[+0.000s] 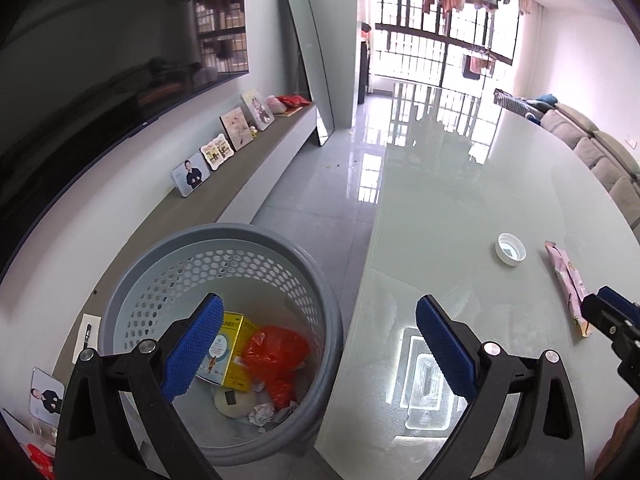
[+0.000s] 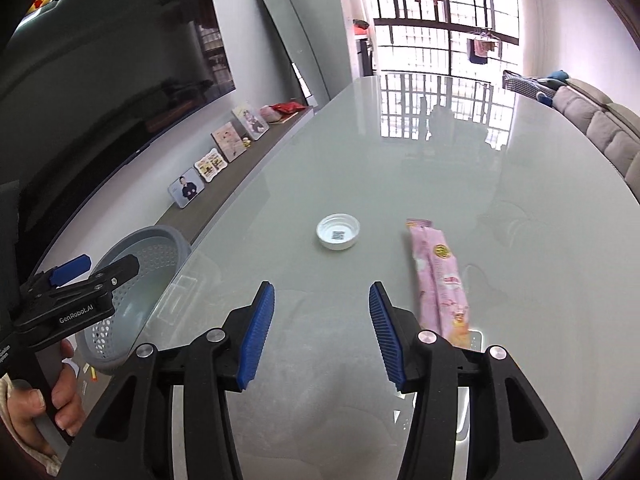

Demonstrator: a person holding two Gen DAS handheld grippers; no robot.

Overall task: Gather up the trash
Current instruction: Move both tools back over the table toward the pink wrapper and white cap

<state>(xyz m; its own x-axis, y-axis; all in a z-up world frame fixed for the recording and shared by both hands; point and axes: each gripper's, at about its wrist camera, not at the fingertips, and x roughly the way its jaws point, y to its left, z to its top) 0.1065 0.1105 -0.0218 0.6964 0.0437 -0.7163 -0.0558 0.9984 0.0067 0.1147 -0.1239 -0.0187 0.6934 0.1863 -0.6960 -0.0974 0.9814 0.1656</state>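
Observation:
A white bottle cap (image 2: 338, 231) lies open side up on the glass table (image 2: 400, 160), straight ahead of my right gripper (image 2: 322, 286), which is open with nothing between its blue pads. A flat pink wrapper (image 2: 440, 280) lies just right of its right finger. My left gripper (image 1: 320, 312) is open and empty, hanging over the table's left edge and the grey perforated bin (image 1: 224, 236) on the floor. In the bin are a yellow box (image 1: 236, 350), a red plastic bag (image 1: 276, 352) and crumpled paper. The left wrist view also shows the cap (image 1: 511, 249) and wrapper (image 1: 568, 284).
A long low cabinet (image 1: 248, 168) with photo frames runs along the left wall under a large dark TV (image 1: 100, 60). A mirror (image 1: 308, 60) leans at its far end. A sofa (image 1: 600, 148) stands beyond the table's right side. A hand (image 2: 60, 400) grips the left gripper's handle.

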